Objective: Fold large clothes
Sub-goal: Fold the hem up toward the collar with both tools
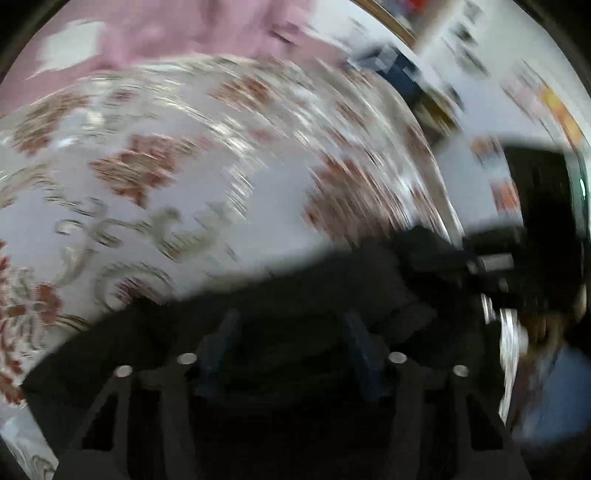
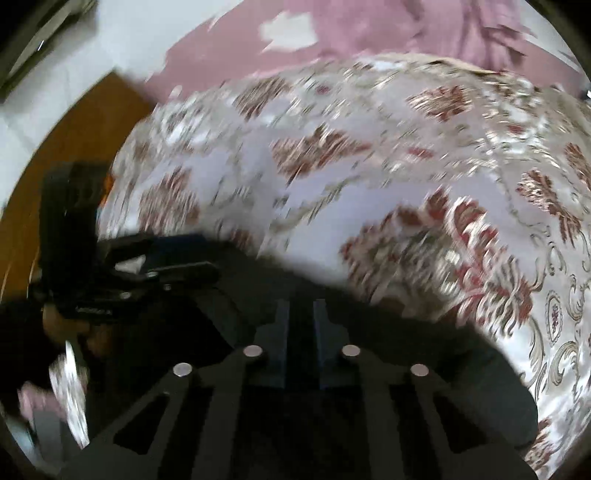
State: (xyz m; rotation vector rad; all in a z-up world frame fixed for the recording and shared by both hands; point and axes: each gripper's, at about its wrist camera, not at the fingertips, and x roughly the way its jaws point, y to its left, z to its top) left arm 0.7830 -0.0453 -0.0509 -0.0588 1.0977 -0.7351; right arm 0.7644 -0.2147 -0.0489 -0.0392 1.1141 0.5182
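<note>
the right gripper (image 2: 300,314), fingers nearly together, seems to pinch the black garment (image 2: 424,354), though blur hides the contact; the left gripper (image 1: 291,332) hovers half open above the same dark cloth. the garment lies across the near edge of a floral bedspread (image 2: 369,177), long axis side to side. folding looks early, most still ahead.

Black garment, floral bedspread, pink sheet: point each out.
black garment (image 2: 424,369), right wrist view, on its dark cloth right of the fingers.
floral bedspread (image 1: 207,192), left wrist view, on a pale patch between red motifs.
pink sheet (image 2: 369,33), right wrist view, on its creased top part.
</note>
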